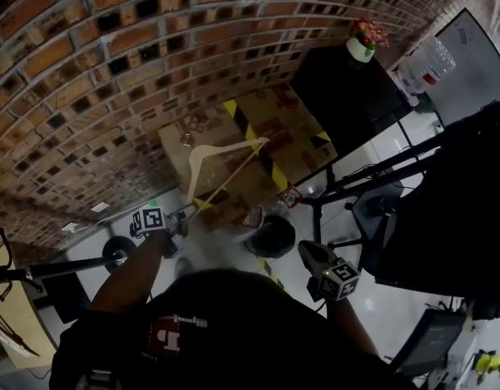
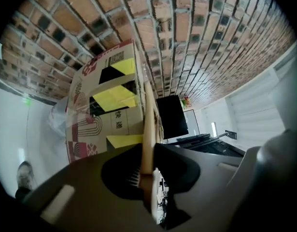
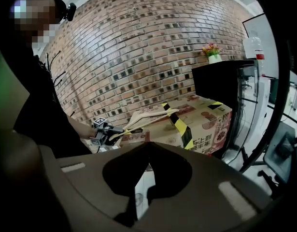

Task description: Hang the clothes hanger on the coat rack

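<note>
A pale wooden clothes hanger point(image 1: 213, 148) slants over a cardboard box point(image 1: 274, 128) with yellow-black tape. My left gripper point(image 1: 184, 218) is shut on the hanger's lower end. In the left gripper view the wood point(image 2: 148, 129) runs straight out between the jaws of the left gripper point(image 2: 147, 149). The black coat rack point(image 1: 54, 268) stands to the left, its round base point(image 1: 115, 253) near my left arm. My right gripper point(image 1: 302, 249) hangs lower right, apart from the hanger, with nothing in it. In the right gripper view the tips of the right gripper point(image 3: 149, 145) meet, and the hanger point(image 3: 148, 115) lies beyond.
A brick wall backs the box. To the right stand a black cabinet point(image 1: 347, 88) with a flower pot point(image 1: 362, 43), a water bottle point(image 1: 424, 63), a black office chair point(image 1: 371, 210) and a dark desk point(image 1: 453, 210). A dark round bin point(image 1: 270, 236) sits on the floor by the box.
</note>
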### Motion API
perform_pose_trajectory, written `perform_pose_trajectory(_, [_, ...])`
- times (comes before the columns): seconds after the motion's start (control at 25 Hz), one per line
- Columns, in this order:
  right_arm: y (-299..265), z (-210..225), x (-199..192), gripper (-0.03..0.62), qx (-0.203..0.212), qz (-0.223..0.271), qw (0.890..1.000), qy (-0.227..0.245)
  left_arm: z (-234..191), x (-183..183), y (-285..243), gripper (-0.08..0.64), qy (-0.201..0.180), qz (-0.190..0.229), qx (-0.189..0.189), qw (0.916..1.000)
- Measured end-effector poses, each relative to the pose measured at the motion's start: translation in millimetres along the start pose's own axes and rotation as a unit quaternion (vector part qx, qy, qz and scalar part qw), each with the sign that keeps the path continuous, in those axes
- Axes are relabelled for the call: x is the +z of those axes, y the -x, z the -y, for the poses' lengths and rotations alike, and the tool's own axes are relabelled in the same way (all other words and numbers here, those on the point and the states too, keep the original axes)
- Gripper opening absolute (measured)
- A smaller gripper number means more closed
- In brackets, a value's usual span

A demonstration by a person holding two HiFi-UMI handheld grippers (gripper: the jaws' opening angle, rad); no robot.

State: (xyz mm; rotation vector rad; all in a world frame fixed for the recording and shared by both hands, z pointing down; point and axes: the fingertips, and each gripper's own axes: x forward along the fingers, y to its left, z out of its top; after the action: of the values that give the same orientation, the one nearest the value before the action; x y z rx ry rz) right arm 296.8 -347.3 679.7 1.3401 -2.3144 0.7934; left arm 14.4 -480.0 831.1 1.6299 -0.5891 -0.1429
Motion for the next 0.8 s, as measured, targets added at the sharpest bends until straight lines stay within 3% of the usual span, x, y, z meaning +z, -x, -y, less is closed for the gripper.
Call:
perform_pose_trajectory(0.04, [0, 1, 0, 0.014, 0.001, 0.0, 1.0, 0.0, 5, 2, 3, 0.06, -0.003, 0.007, -0.005, 1.0])
perform_pose_trajectory(0.24, [-7, 3, 4, 0.014, 0.016, 0.006, 1.0, 0.002, 41, 7, 21, 0.057, 0.021, 0.031, -0.053, 0.9979])
perform_pose_trajectory(0.4, [-13, 0, 11, 0.014, 0.03, 0.01, 0.999, 0.009, 60, 15, 37, 0.051, -0.009, 0.047, -0.061, 0.997])
perform_pose_trajectory(0.52, [-16, 0, 18, 0.014, 0.039, 0.016, 0.999, 0.014, 79, 23, 48, 0.049, -0.064, 0.057, -0.063, 0.9943])
perform_pose_trajectory(0.64, [-17, 0, 23, 0.014, 0.048, 0.023, 0.998, 0.021, 98, 25, 57, 0.049, -0.06, 0.074, -0.065, 0.9934])
perform_pose_trajectory(0.8, [-16, 2, 29, 0.014, 0.063, 0.033, 0.997, 0.03, 120, 30, 71, 0.049, -0.134, 0.088, -0.044, 0.986])
